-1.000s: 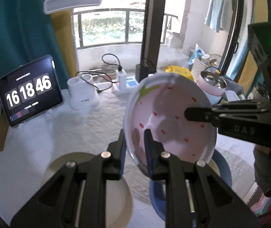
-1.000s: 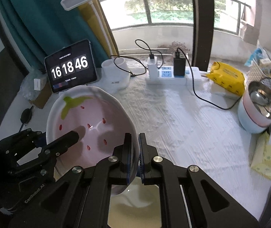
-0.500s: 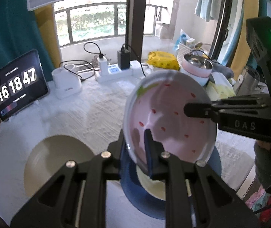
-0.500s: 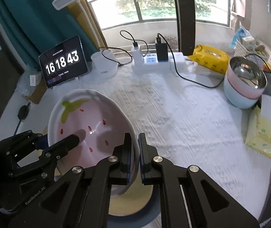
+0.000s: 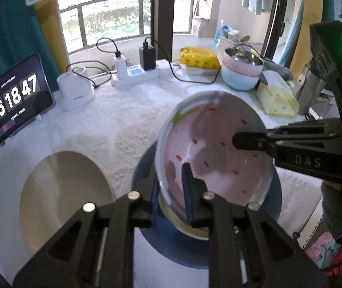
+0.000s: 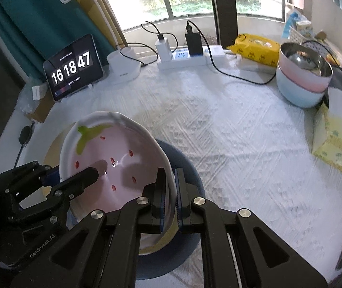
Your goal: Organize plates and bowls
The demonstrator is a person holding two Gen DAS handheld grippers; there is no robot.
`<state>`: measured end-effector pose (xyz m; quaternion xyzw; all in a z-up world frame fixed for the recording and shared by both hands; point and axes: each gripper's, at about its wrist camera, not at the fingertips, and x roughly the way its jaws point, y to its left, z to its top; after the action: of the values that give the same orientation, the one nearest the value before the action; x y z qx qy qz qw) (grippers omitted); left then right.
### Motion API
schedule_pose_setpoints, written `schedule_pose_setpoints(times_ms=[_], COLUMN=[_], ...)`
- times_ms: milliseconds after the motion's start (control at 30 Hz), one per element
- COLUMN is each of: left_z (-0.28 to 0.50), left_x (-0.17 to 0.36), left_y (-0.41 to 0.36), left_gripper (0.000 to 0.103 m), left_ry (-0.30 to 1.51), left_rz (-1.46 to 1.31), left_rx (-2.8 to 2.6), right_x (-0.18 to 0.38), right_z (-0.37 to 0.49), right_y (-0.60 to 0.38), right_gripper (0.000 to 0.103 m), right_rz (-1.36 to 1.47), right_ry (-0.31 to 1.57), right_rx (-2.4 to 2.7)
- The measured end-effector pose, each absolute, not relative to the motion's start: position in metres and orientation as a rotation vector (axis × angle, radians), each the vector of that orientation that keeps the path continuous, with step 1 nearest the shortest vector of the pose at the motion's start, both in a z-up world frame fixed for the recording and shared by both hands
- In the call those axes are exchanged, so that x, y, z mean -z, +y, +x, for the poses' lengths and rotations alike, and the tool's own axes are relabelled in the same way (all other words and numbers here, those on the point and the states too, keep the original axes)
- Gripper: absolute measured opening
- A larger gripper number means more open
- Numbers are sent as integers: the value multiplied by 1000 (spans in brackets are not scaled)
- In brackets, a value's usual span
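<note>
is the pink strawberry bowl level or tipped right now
Tipped. The strawberry bowl hangs tilted between both tongs, left and right, above the blue plate.

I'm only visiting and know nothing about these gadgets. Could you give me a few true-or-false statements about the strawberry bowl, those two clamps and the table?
1. Both grippers, left and right, hold the strawberry bowl by its rim. True.
2. The strawberry bowl is full of soup. False: it is empty.
3. A blue plate lies beneath the bowl. True.
4. The tablet clock lies flat on the table. False: it stands propped up.
5. The pink and blue bowls are stacked at the table's far right. True.
</note>
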<state>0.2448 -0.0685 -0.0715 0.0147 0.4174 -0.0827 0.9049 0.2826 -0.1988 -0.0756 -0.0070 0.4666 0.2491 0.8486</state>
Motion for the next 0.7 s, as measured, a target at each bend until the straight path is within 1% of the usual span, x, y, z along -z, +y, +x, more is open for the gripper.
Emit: schedule_pose_setpoints(times_ms=[433, 700], left_z=[234, 231], left_x=[85, 88], left_y=[-81, -75], left_gripper=[18, 18], left_ry=[882, 882], left_rz=[80, 65], left_rx=[188, 184], right_x=[86, 89], right_z=[273, 271], right_y=[-202, -197], right_gripper=[9, 9], right_rz=[-49, -103], right_ry=[980, 957], right_rx=[-505, -491])
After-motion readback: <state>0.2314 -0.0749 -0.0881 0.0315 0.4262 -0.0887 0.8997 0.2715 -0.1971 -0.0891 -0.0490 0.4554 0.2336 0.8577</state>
